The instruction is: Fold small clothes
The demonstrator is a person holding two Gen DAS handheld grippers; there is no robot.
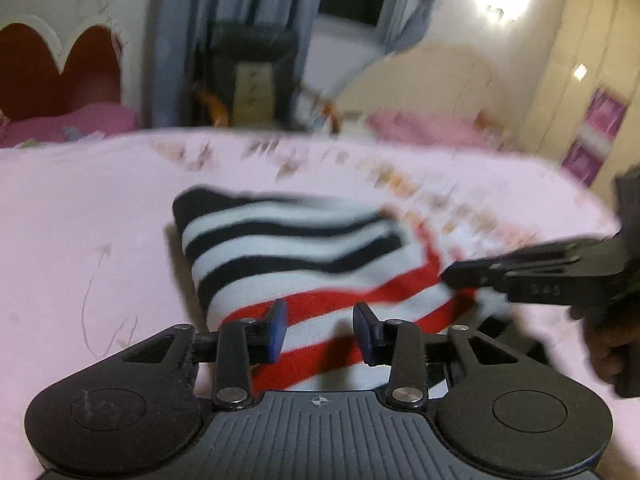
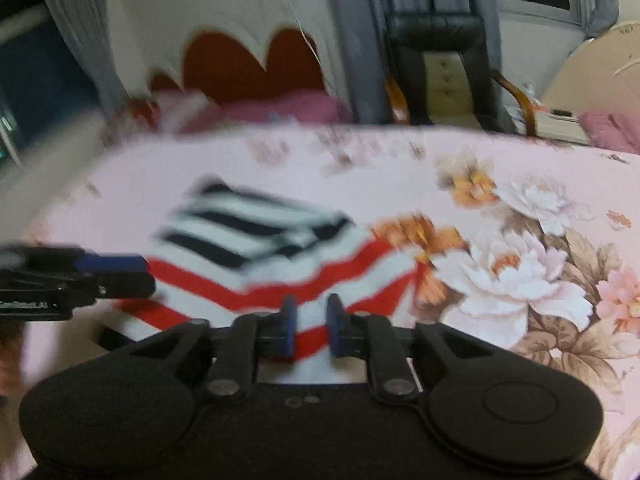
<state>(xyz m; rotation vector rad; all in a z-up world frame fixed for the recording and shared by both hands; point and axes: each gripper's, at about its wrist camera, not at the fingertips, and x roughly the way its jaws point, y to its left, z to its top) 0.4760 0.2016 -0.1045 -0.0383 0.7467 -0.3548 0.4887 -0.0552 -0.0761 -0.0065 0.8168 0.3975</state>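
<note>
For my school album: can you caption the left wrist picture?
Left gripper hovers open over a striped garment on the pink sheet; right gripper alongside.

Left gripper (image 1: 320, 330): angled downward, blue-padded fingers (image 1: 278, 330) parted with a clear gap between them, nothing pinched; seen side-on in the right wrist view, its jaws lie close together. Right gripper (image 2: 311, 326): angled downward, fingers drawn near with a narrow gap; from the left wrist view it enters from the right edge, jaws almost together. A hand (image 1: 610, 354) grips its handle at that edge.
</note>
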